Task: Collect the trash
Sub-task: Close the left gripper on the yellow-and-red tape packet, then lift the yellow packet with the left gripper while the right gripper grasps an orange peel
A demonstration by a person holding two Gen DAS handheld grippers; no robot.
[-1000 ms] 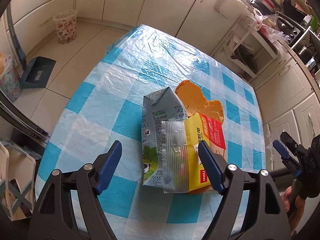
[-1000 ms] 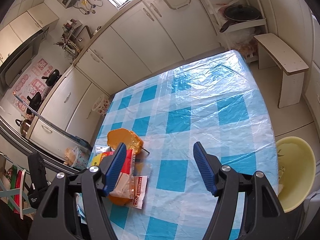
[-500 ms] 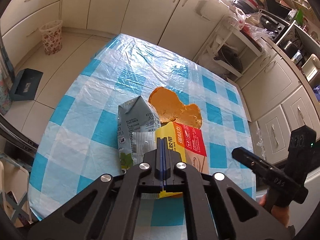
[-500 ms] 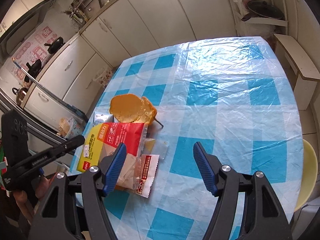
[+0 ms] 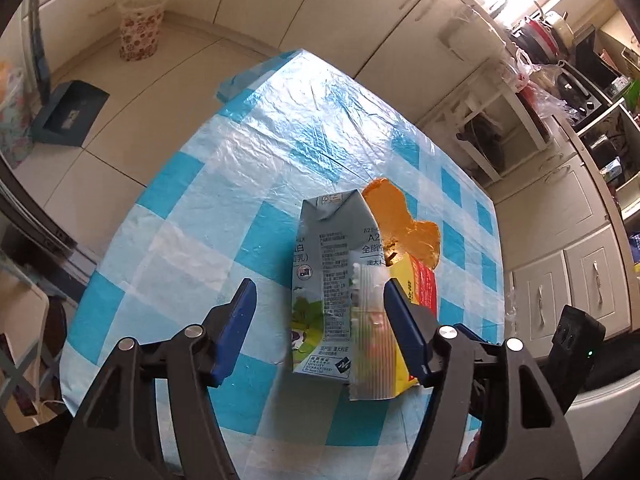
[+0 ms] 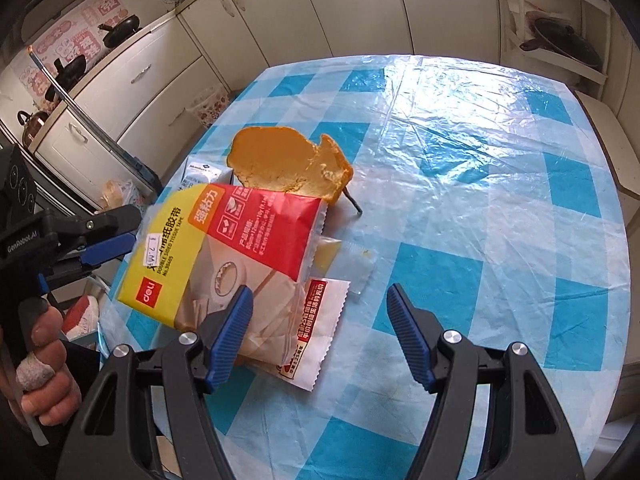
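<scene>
trash lies piled near the table's (image 6: 500,168) left edge: a milk carton (image 5: 324,280), a yellow tape bag (image 6: 224,248), an orange peel (image 6: 288,160) and a white wrapper (image 6: 316,328). the left gripper (image 5: 320,320) and the right gripper (image 6: 320,328) both hang over it with jaws spread, empty.

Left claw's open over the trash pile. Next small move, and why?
Probably ease the left claw forward and down to straddle the milk carton, then close. It is open, the carton already sits between its fingers, and the right claw is open beside the yellow tape packet, holding nothing.
</scene>
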